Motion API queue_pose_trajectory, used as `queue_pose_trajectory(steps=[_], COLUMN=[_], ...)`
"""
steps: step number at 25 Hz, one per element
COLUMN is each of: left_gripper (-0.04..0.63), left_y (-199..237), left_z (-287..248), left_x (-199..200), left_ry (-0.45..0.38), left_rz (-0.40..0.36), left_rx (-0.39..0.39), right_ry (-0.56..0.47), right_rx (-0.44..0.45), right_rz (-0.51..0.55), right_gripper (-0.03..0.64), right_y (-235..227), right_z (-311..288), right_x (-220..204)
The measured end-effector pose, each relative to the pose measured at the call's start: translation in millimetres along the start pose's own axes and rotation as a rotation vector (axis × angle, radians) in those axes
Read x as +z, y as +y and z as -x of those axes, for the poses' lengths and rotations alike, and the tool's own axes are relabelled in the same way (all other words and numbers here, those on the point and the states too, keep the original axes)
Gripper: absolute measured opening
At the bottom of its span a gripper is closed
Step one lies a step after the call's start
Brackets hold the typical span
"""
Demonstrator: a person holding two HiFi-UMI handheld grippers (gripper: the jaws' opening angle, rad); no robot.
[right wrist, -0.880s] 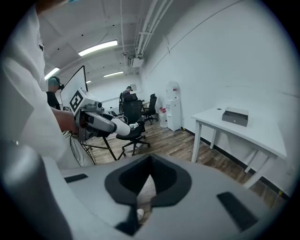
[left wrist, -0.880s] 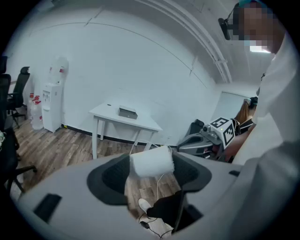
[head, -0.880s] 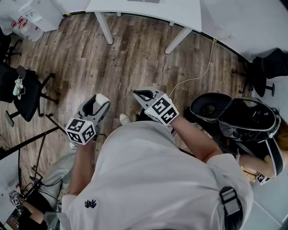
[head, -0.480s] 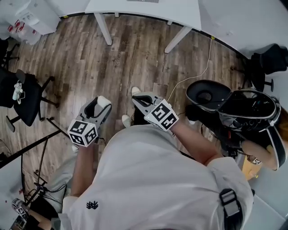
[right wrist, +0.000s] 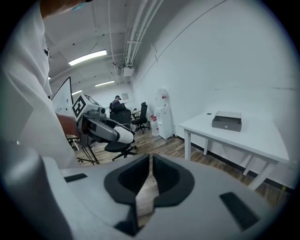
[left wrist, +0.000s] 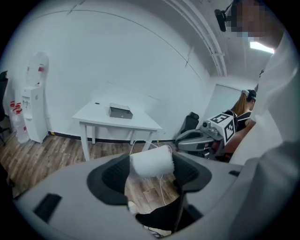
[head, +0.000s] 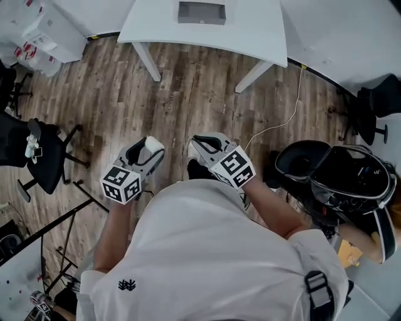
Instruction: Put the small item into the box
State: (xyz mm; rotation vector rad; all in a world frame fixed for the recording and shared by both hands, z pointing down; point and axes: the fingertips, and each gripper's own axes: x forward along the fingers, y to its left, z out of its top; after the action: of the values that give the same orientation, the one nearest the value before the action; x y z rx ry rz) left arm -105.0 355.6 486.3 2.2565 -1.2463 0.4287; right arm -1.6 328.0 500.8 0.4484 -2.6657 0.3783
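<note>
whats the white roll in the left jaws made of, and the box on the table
White roll: looks like soft foam or fabric, matte, fuzzy surface; cannot tell which. Box: seems dark grey metal or hard plastic, smooth, crisp edges.

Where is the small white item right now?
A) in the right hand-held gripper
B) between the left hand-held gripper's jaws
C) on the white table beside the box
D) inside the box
B: the left gripper view shows the small white item clamped between the jaws of the left hand-held gripper, while the box sits far ahead on the white table.
</note>
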Motion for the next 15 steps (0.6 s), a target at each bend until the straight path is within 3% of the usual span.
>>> queue_pose_trajectory(steps=[8, 11, 15], left_gripper=[0.291, 0.291, 0.291], left_y=[38, 50, 71], left_z=[-72, -90, -111], left_x=[76, 97, 121], left_ry=[0.02, 0.016, 0.032], left_rz=[-0.058, -0.062, -0.072], left_rx=[-0.033, -0.047, -0.085], right_ry=[-0.031, -0.027, -0.034], right_rx=[-0.068, -0.092, -0.131], right_rz=[-0.048, -0.071, -0.106], right_gripper=[0.012, 0.075, 0.065], right_y=[-94, -117, -140], right_z=[-13, -18, -28], right_x=[27, 34, 50])
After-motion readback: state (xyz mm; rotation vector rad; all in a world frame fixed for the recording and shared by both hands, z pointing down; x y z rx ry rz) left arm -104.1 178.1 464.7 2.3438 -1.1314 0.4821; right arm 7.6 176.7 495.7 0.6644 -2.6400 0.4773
